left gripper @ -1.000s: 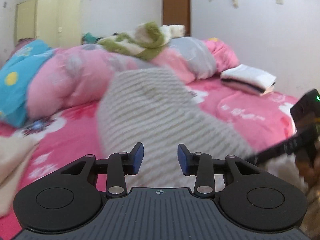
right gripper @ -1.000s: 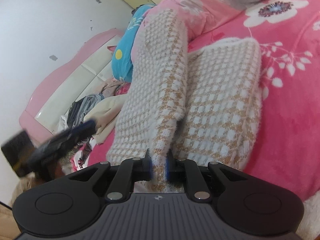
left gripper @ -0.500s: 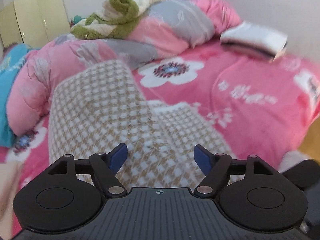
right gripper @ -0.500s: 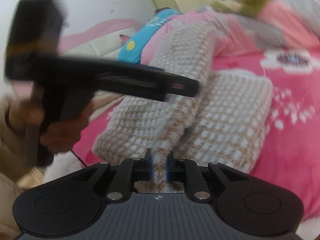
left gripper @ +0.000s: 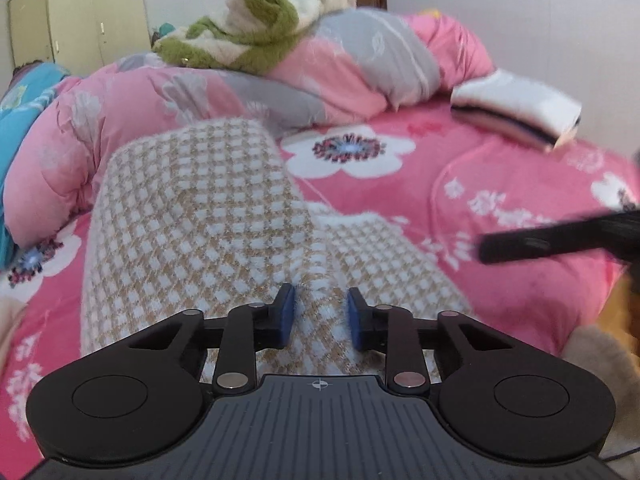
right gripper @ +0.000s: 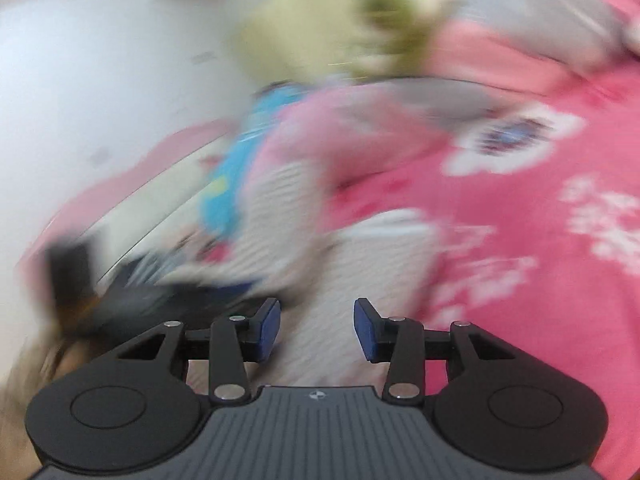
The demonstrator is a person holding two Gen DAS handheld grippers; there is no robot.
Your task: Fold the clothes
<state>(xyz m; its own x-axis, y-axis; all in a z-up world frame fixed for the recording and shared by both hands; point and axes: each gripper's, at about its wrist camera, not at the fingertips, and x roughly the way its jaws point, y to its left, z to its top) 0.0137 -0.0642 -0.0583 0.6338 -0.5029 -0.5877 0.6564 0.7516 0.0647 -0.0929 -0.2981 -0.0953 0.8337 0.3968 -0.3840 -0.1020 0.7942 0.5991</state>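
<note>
Where the checked sweater point(left gripper: 200, 216) lies on the pink flowered bed point(left gripper: 500, 200), the left tool point(left gripper: 320, 316) sits at its near edge, its blue pads point(left gripper: 286, 316) set narrowly either side of a raised ridge of the knit. Its jaws have just been closing, with that fold between them; whether the pads actually press on it I cannot tell. Beyond the sweater a pink and grey quilt point(left gripper: 360, 68) is bunched up, with a green and cream garment point(left gripper: 256, 36) on top of it. Farther off than the sweater, near the wall, sits a folded white stack point(left gripper: 516, 108).

Seen from the right wrist, everything is smeared by blur. The right tool point(right gripper: 317, 330) has just been opening; its jaws stand apart with nothing gripped, above the pale sweater point(right gripper: 352, 280).
</note>
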